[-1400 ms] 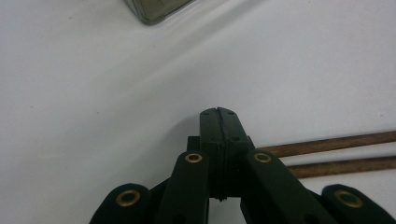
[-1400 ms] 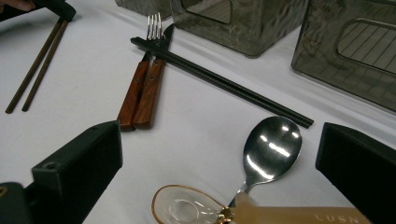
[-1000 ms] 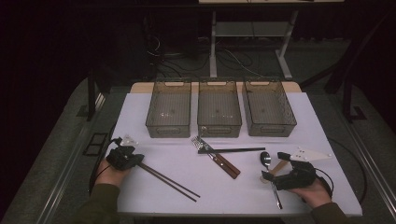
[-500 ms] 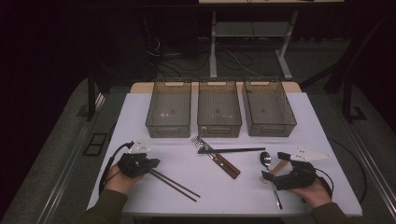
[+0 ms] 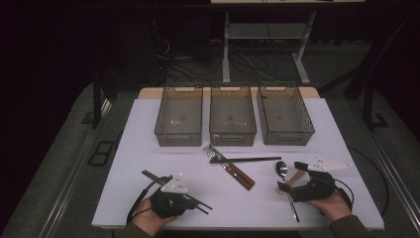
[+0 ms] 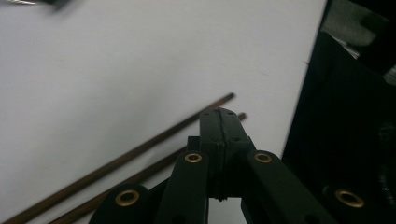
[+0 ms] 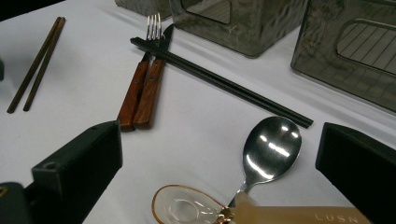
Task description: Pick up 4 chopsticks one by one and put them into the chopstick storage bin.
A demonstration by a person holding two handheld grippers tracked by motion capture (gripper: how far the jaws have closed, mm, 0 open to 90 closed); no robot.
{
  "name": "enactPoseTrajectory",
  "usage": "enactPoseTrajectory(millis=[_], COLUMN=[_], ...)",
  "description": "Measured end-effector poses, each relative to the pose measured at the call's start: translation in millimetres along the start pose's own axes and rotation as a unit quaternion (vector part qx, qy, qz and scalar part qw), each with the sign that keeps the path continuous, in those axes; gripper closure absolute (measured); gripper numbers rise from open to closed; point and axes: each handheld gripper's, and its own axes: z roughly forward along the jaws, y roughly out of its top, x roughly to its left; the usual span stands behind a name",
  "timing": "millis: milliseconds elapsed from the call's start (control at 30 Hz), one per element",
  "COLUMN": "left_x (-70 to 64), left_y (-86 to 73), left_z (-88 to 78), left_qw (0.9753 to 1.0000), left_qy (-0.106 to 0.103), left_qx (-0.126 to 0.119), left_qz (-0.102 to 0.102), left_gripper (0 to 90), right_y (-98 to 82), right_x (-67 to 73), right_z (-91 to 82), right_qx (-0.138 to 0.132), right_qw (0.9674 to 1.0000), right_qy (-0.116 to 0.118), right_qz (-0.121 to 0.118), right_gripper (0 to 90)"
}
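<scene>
With the left gripper (image 5: 198,203) closed empty over the brown chopsticks (image 6: 140,154) near the desk's (image 5: 148,124) front-left edge and the right gripper (image 5: 287,186) wide around the spoon (image 7: 268,151), a nudge could roll the chopsticks off.

We see a dark room, grey floor (image 5: 59,163), white table (image 5: 148,114), metal-legged desk (image 5: 267,39) behind, cables (image 5: 173,59) underneath.

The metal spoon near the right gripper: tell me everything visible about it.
The metal spoon is shiny, polished steel, with an oval bowl facing up and reflecting light. It lies flat on the white table, bowl toward the bins, thin handle running back toward the person. A small clear spoon with a tan handle overlaps its neck. It lies between the open jaws of the right gripper, which do not touch it.
</scene>
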Motion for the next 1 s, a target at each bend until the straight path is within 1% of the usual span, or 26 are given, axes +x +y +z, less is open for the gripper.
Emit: enactPoseTrajectory(millis=[33,67,100,133,167,233,267,433,467,533,567,600,633,667,800,900,933,1000], left_x=[-2.7,-2.7,-4.8,-5.8,-6.0,-5.5,-4.5,-5.0,-4.8,-4.7,-4.1,-4.9,-3.9,-4.7,-3.5,-3.3,-2.6,-3.7], left_y=[0.2,0.2,0.5,0.8,1.4,1.8,2.1,3.0,3.4,4.6,5.6,6.1,7.1,7.4,10.3,11.8,12.4,12.5], left_z=[3.5,3.5,6.9,9.4,12.1,15.5,15.6,19.0,19.6,20.9,22.1,22.7,23.3,23.9,25.8,27.1,27.0,28.1], left_qw=[1.0,1.0,0.9999,0.9997,0.9996,0.9995,0.9993,0.9994,0.9993,0.9993,0.9993,0.9993,0.999,0.9992,0.9991,0.9993,0.9991,0.9993], left_qy=[-0.004,-0.004,-0.005,-0.005,-0.004,-0.003,-0.003,-0.002,-0.003,-0.003,-0.003,-0.003,-0.001,-0.001,0.003,0.006,0.004,0.001], left_qx=[0.006,0.006,0.011,0.021,0.022,0.024,0.029,0.026,0.03,0.028,0.024,0.026,0.028,0.027,0.025,0.019,0.022,0.021], left_qz=[0.005,0.005,0.008,0.013,0.017,0.019,0.024,0.02,0.023,0.024,0.028,0.025,0.034,0.029,0.033,0.032,0.035,0.031], left_gripper=[89.9,89.9,89.9,89.9,89.9,89.9,89.9,89.9,89.9,89.9,89.9,89.9,89.9,89.9,89.8,89.9,89.9,89.9], right_y=[0.1,0.0,0.0,0.1,0.0,0.0,0.0,0.0,0.0,0.0,0.0,0.0,0.0,0.0,0.0,0.0,0.0,0.0], right_x=[0.0,0.0,0.0,0.2,0.2,0.2,0.1,-0.1,0.0,0.1,0.2,0.1,0.1,0.1,0.0,0.0,0.0,0.1], right_z=[0.1,0.2,0.2,0.3,0.3,0.3,0.3,0.6,0.6,0.6,0.6,0.6,0.5,0.4,0.7,0.6,0.5,0.6], right_qx=[0.0,0.0,0.0,0.0,0.0,0.0,0.0,0.001,0.001,0.001,0.001,0.001,0.001,0.001,0.001,0.001,0.001,0.001], right_qw=[1.0,1.0,1.0,1.0,1.0,1.0,1.0,1.0,1.0,1.0,1.0,1.0,1.0,1.0,1.0,1.0,1.0,1.0], right_qy=[0.0,0.001,0.001,0.001,0.001,0.001,0.0,0.0,0.0,0.0,0.0,0.0,0.0,0.0,-0.001,-0.001,-0.001,-0.001], right_qz=[-0.001,-0.001,-0.001,-0.001,-0.001,-0.001,-0.001,0.0,0.0,0.0,0.0,0.0,0.0,0.0,0.0,0.0,0.0,0.0], right_gripper=[0.5,0.4,0.4,0.4,0.4,0.5,0.5,0.5,0.5,0.5,0.4,0.5,0.5,0.4,0.4,0.5,0.5,0.4])
